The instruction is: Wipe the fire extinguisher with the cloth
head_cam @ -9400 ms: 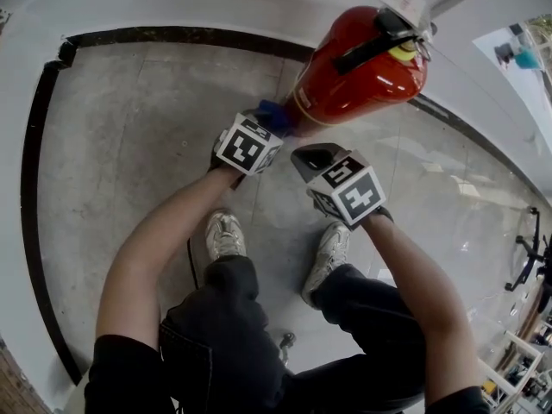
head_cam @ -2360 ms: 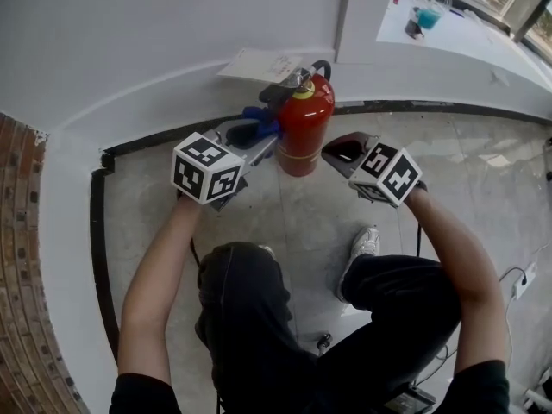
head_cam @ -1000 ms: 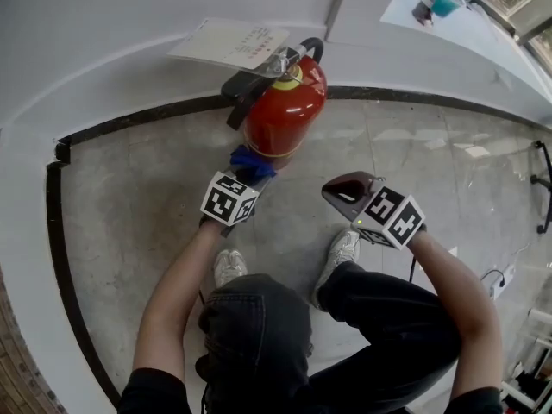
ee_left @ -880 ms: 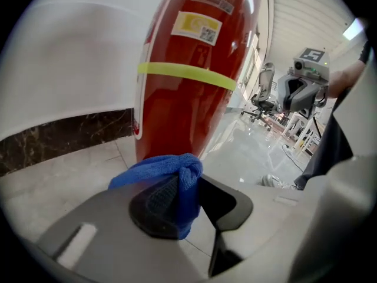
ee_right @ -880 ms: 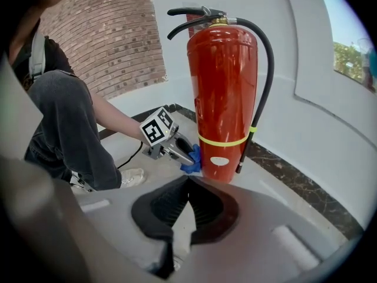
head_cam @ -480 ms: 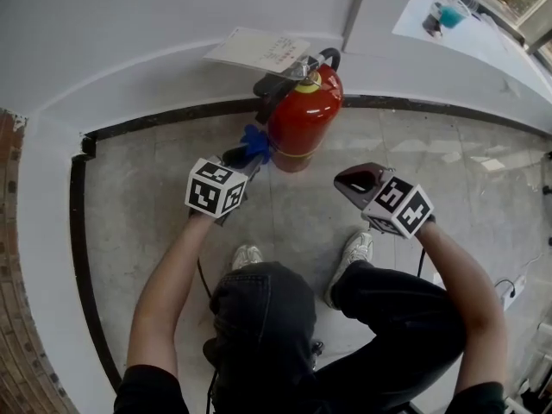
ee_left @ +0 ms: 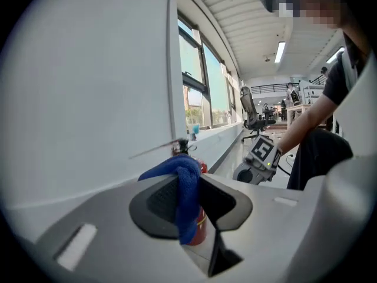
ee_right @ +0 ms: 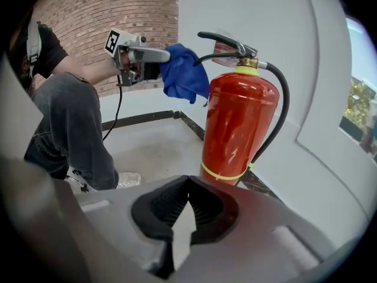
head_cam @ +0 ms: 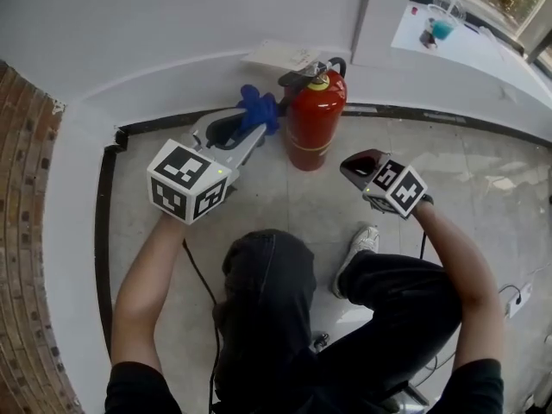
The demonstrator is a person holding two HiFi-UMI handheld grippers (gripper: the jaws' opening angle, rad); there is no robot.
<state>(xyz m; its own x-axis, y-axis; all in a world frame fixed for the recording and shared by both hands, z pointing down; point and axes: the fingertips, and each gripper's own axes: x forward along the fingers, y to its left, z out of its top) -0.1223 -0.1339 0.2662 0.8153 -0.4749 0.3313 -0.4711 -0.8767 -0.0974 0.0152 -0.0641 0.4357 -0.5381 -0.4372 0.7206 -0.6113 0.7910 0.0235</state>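
Upper centre, the fire extinguisher stands upright against the wall. My left gripper pinches the blue cloth just left of its neck. My right gripper is closed and empty. I judge the wiping unfinished.

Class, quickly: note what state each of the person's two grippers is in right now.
Left gripper: closed on the soft blue fabric cloth.
Right gripper: closed, jaws together, holding nothing.
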